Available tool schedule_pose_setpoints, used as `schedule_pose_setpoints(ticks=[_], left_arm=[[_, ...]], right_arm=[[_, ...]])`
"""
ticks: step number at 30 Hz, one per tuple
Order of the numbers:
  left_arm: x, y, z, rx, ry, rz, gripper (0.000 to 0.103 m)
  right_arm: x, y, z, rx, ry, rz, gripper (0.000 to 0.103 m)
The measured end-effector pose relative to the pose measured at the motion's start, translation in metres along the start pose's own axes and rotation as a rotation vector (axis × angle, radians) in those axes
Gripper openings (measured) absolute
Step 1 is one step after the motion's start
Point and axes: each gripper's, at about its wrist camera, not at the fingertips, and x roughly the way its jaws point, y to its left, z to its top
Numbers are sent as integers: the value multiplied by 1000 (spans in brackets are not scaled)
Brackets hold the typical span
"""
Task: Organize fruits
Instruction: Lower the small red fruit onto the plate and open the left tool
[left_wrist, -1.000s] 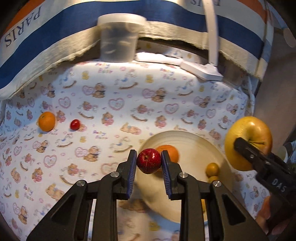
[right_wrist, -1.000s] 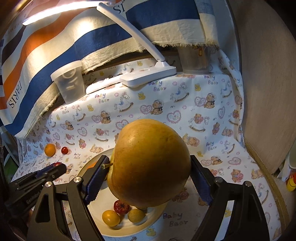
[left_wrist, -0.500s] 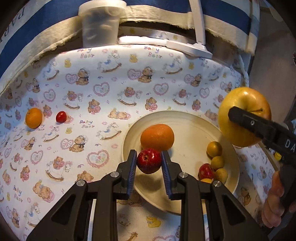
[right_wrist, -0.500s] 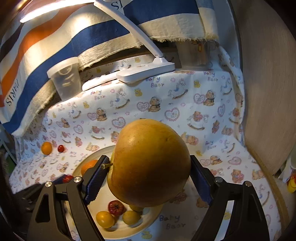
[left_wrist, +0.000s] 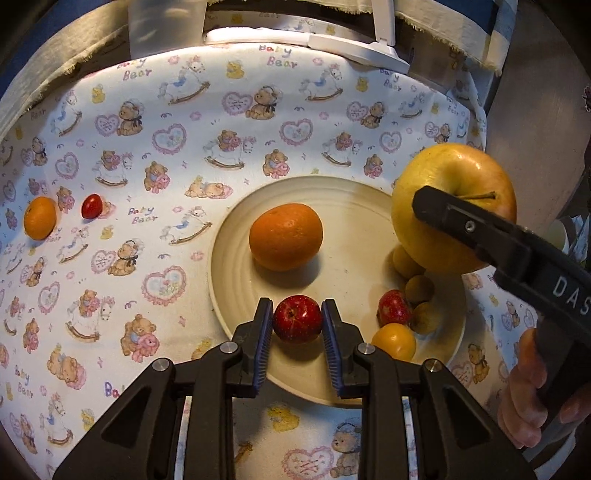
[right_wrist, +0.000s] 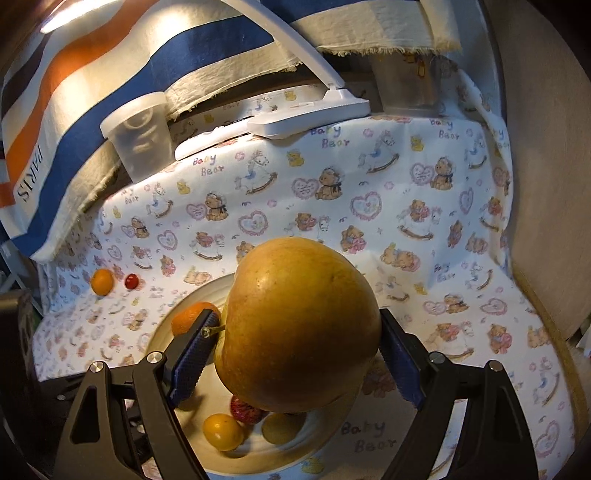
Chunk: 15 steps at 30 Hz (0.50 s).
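Left gripper (left_wrist: 297, 320) clamps small red apple (left_wrist: 297, 318), stem toward camera, right gripper (right_wrist: 295, 341) grips yellow apple (right_wrist: 299, 325), stem sideways, over plate (left_wrist: 354, 221)

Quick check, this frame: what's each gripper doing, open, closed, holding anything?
Left gripper: closed on the small red apple, above the cream ceramic plate.
Right gripper: closed on the large yellow apple.

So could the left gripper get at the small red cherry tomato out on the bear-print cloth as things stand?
Probably not yet: the left gripper is shut on a small red apple over the cream plate. The small red cherry tomato lies apart on the cloth beside a small orange, with nothing blocking the path.
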Motion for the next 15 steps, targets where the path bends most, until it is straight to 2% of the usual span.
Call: schedule_pose_setpoints(ticks=[7,11,15], left_arm=[[-4,0,-2,10,-16,13,30],[-10,-1,-2,20,-47,36,42],[-11,-2,-2,34,-67,66,43]], right_arm=[[1,6,0,-23,-2,-10,86],[2,4,1,-12,0,-8,86],[5,1,2,-5,4,-1,86]])
